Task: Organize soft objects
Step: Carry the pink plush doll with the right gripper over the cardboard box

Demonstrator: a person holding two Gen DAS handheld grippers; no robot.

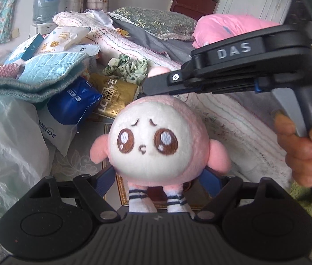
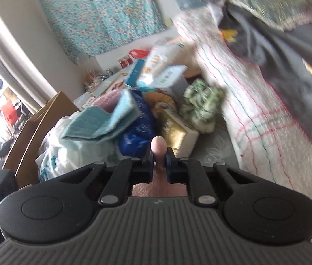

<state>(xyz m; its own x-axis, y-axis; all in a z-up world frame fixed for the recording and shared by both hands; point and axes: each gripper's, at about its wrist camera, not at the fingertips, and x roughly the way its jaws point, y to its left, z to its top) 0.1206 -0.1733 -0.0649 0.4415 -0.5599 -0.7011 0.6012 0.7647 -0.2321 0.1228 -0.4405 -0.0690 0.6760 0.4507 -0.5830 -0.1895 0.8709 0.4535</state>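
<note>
— Where's the plush doll (image 1: 156, 137) now?

— Up in the air between the two tools. The left gripper (image 1: 156, 183) has its blue pads spread to either side of the doll's lower body, above the striped legs; whether they press it I cannot tell. The right gripper (image 2: 158, 163) comes in from the right, fingers drawn close together and clamped on a small pink tip of the doll (image 2: 159, 148), at the top of its head.

— And behind it?

— A heap on the left: a folded teal towel (image 1: 34, 77), a blue packet (image 1: 74, 103), a gold packet (image 1: 114, 97), and a green scrunchie (image 1: 126, 68) just beyond the gold one. A white quilted bedspread (image 1: 233, 121) runs along the right, a pink pillow (image 1: 228, 28) far back.
</note>
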